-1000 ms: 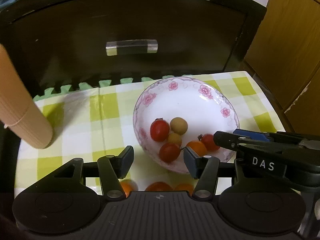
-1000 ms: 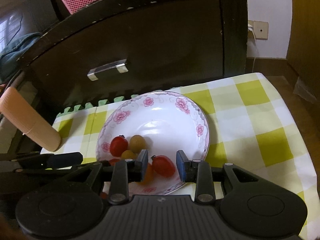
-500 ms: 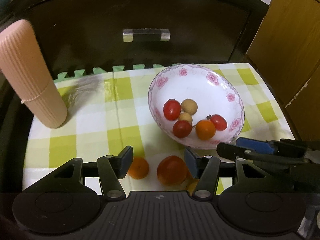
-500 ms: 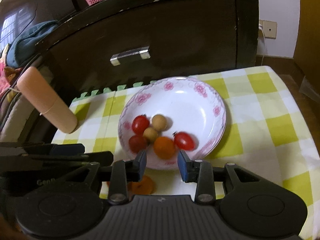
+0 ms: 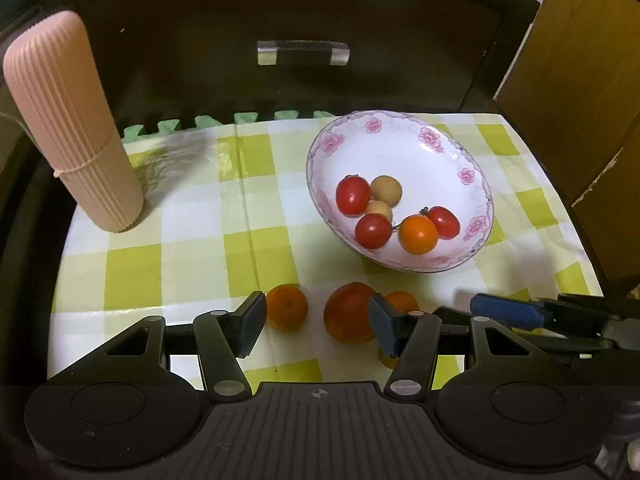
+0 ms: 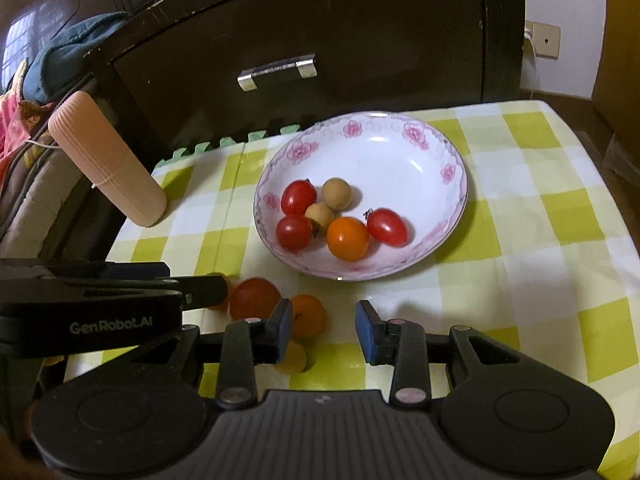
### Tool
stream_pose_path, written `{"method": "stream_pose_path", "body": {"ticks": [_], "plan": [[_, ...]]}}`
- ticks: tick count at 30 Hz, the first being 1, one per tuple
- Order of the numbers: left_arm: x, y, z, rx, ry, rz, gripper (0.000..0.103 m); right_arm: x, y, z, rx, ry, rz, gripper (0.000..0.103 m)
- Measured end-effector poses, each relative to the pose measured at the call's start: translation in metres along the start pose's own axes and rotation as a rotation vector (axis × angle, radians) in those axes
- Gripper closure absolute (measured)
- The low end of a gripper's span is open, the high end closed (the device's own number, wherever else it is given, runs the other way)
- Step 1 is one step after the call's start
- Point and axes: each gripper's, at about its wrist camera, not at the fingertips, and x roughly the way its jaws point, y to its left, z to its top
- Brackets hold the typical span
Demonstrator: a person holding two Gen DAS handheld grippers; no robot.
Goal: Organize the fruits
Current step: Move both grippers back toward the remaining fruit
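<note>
Left gripper [image 5: 316,322]: tilted steeply down over the near edge of the checked cloth [image 5: 192,248]; jaws about half apart, gripping nothing; a small orange fruit [image 5: 287,307] and a larger red tomato [image 5: 349,312] lie on the cloth between its pads
Right gripper [image 6: 323,330]: tilted down beside it; jaws narrowly apart, empty over bare cloth; an orange fruit [image 6: 307,315] just beside its left pad
Bowl [image 5: 452,148]: beyond both grippers; holds three red tomatoes, two tan fruits, one orange fruit
Left view only: wooden cabinet door [image 5: 580,80] at the right
Right view only: a yellowish fruit [image 6: 294,356] under the left pad; wall socket [image 6: 546,40]; pink basket on top of the dark drawer unit [image 6: 320,32]
</note>
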Motion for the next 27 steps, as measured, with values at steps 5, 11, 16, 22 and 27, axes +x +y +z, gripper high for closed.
{"method": "stream_pose_path", "body": {"ticks": [5,11,16,22,27], "plan": [[0.005,0.007,-0.001,-0.015,0.015,0.007,0.039,0.002,0.005,-0.006,-0.017,0.017,0.013,0.067],[0.008,0.011,0.000,-0.021,0.022,0.003,0.039,0.008,0.013,-0.013,-0.057,0.047,0.038,0.066],[0.011,0.013,0.001,-0.027,0.027,-0.008,0.039,0.017,0.020,-0.018,-0.090,0.078,0.051,0.066],[0.022,0.018,0.002,-0.042,0.039,-0.025,0.041,0.028,0.023,-0.022,-0.119,0.103,0.048,0.066],[0.026,0.029,0.000,-0.070,0.036,-0.046,0.043,0.034,0.020,-0.023,-0.115,0.104,0.045,0.066]]}}
